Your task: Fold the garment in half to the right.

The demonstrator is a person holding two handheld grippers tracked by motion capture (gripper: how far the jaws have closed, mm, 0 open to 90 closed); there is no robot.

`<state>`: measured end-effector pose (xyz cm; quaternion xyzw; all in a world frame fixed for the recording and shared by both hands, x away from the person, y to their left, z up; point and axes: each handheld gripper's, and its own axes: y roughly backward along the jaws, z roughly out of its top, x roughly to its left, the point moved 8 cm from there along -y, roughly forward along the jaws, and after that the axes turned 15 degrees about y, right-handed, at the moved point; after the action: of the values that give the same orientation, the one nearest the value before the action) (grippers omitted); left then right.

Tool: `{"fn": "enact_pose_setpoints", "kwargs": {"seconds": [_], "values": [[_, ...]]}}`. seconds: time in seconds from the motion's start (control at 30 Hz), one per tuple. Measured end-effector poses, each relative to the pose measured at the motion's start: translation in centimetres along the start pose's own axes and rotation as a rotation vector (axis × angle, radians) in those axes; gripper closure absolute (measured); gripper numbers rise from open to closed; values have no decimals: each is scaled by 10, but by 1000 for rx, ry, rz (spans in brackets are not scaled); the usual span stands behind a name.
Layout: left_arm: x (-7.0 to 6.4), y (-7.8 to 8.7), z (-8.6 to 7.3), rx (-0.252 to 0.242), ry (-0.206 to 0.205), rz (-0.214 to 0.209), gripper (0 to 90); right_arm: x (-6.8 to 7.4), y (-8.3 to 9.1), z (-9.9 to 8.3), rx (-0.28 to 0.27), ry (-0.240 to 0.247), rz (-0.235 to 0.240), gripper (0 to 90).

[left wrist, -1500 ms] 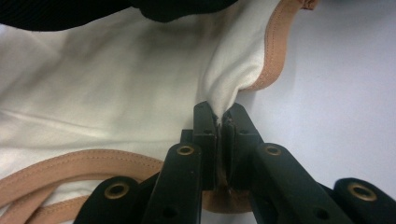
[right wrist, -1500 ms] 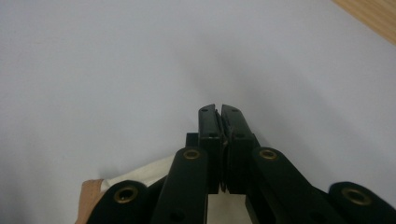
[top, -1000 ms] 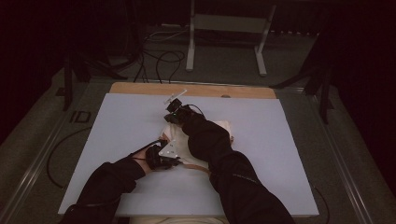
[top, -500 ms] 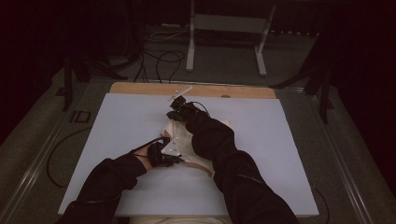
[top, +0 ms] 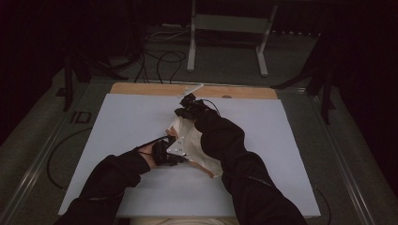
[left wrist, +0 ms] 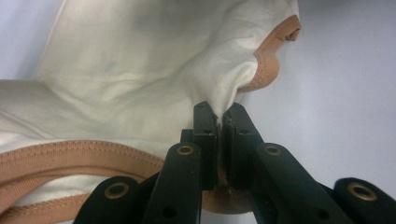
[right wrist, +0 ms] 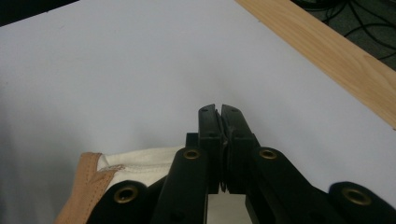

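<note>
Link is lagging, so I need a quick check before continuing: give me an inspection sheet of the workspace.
Surface: white sheet on a wood-edged table.
Job's things: cream garment with tan trim, rumpled mid-table.
Clutter: nothing seen.
Grippers: left gripper shut on a fold of the garment; right gripper jaws closed at the garment's far end, grip on cloth unclear.
Cables: a black cable trails off the table's left edge.
Surroundings: dark floor, metal stand, loose cords.

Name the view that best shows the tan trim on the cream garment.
The left gripper view: the tan trim runs sharp and close beside the shut left claw. The right gripper view catches one corner; the high view leaves it dim.
</note>
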<state>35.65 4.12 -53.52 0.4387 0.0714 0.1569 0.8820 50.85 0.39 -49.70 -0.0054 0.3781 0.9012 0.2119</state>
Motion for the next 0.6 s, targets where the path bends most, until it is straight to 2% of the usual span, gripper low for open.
{"fn": "enact_pose_setpoints", "kwargs": {"seconds": [0.27, 0.33, 0.43, 0.47, 0.6], "values": [[-2, 0, 9, 12, -23, -1, 857, -5, 15, -3, -21, -26, -17, 886], [-2, -1, 12, 13, -27, -2, 857, -7, 18, -4, -23, -16, -25, 886], [-2, -1, 14, 16, -29, -4, 857, -8, 21, -4, -26, -20, -29, 886], [-2, -2, 16, 16, -30, -7, 857, -8, 23, -5, -25, -35, -27, 886], [-3, -4, 21, 23, -36, -12, 857, -11, 27, -6, -31, -27, -35, 885]]}}
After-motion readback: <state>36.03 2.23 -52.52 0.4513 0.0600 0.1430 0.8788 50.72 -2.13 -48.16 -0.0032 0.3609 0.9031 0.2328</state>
